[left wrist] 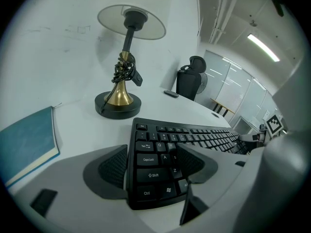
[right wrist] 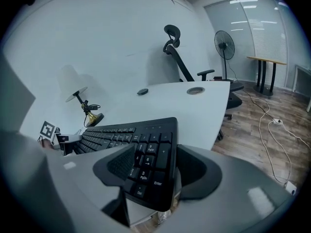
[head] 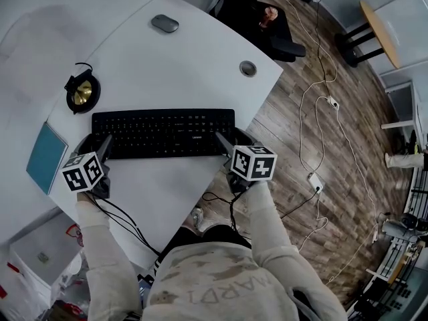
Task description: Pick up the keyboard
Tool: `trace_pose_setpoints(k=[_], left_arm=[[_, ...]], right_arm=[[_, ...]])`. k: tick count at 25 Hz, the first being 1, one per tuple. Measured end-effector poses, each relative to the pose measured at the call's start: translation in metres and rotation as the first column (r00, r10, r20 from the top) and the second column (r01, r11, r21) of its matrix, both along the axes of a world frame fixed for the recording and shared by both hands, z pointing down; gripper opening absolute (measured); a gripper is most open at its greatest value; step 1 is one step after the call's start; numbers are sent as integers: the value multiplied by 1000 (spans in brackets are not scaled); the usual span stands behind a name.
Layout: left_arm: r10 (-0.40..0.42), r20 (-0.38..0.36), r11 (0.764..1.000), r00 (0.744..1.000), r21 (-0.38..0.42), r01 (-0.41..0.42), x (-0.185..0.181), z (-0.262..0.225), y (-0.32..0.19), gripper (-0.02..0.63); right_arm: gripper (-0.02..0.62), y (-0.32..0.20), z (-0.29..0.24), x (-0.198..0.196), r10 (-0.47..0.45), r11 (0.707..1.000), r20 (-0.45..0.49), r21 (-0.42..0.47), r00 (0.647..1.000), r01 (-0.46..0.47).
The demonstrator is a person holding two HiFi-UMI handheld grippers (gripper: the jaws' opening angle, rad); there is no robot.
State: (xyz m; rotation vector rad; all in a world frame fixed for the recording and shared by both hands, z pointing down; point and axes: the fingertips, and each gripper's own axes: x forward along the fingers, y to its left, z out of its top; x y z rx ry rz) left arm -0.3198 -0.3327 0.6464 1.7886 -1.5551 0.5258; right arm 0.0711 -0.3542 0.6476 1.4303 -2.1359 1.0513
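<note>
**EDITOR:** What is happening at the lower left of the head view?

**REPORTER:** The grey two-jaw left gripper (head: 101, 146) is reaching down onto the left end of the long black plastic keyboard (head: 164, 132). Its jaws are standing spread, astride the Ctrl-and-Shift corner. One pad is sitting just beside the keyboard's end and the other is hanging over the letter keys. By my reading, nothing is being squeezed yet.

**EDITOR:** And the keyboard itself?

**REPORTER:** It is lying across the middle of the frame on the curved white desk (head: 180, 59), between the two grippers. Its right corner is poking past the desk's edge, above the wooden plank floor (head: 321, 152).

**EDITOR:** Moving right?

**REPORTER:** The matching right gripper (head: 226, 146) is mirroring the left one. Its jaws are likewise standing released and are bracketing the number-pad end. One pad is over the digits and the other is just beside the outer edge.

**EDITOR:** So which step is this?

**REPORTER:** I am judging that the grasp is being set up at both ends and the lift is not yet under way.

**EDITOR:** What is the next move calling for?

**REPORTER:** Both pairs of jaws need to be clamping firmly on their ends. Then both hands need to be rising together and level, so the long board is neither twisting nor slipping free on one side.
</note>
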Motion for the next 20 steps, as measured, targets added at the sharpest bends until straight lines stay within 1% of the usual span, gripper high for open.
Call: trace_pose_setpoints(k=[4, 10, 15, 20], left_arm=[[-14, -11, 1000, 1000, 28, 15, 0, -5, 1, 321], [-25, -4, 998, 1000, 63, 25, 5, -19, -1, 320], [-38, -5, 993, 999, 114, 38, 6, -41, -2, 321], [-58, 2, 983, 998, 175, 57, 10, -69, 5, 321]], right_arm=[[284, -3, -7, 0, 1, 999, -18, 39, 1000, -1], [282, -8, -16, 5, 6, 998, -40, 65, 999, -3], [282, -15, -41, 4, 2, 989, -45, 148, 999, 4], [282, -15, -68, 7, -8, 976, -48, 217, 999, 18]])
